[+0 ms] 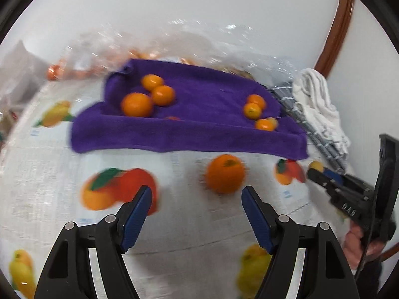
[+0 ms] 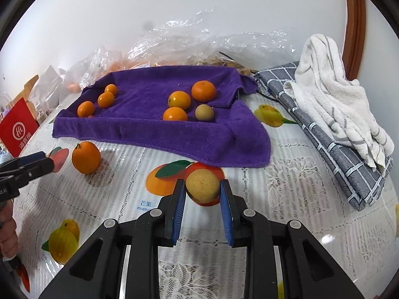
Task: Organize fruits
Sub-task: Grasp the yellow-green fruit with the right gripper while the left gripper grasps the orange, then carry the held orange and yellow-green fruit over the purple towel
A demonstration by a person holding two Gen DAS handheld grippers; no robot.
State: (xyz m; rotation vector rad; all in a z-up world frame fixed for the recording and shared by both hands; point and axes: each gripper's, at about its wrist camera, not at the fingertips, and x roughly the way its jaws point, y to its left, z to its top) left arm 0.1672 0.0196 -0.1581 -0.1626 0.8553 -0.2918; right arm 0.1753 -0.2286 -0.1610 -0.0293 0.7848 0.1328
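Observation:
A purple towel (image 2: 149, 129) lies on the table with two clusters of fruit on it: three small oranges (image 2: 106, 99) at its left, and three oranges (image 2: 179, 100) plus a yellowish fruit (image 2: 204, 112) at its right. My right gripper (image 2: 202, 184) is shut on a round yellow-brown fruit (image 2: 202, 189), held above the tablecloth in front of the towel. A loose orange (image 1: 225, 173) sits on the tablecloth just beyond my left gripper (image 1: 197, 195), which is open with nothing between its fingers. In the right wrist view the same orange (image 2: 86, 157) lies beside the left gripper (image 2: 42, 162).
A grey checked cloth (image 2: 331, 144) with a white towel (image 2: 331, 94) on it lies to the right of the purple towel. Crumpled clear plastic bags (image 2: 199, 42) stand behind it against the wall. A red bag (image 2: 18, 127) is at far left. The tablecloth (image 2: 286, 186) has printed fruit pictures.

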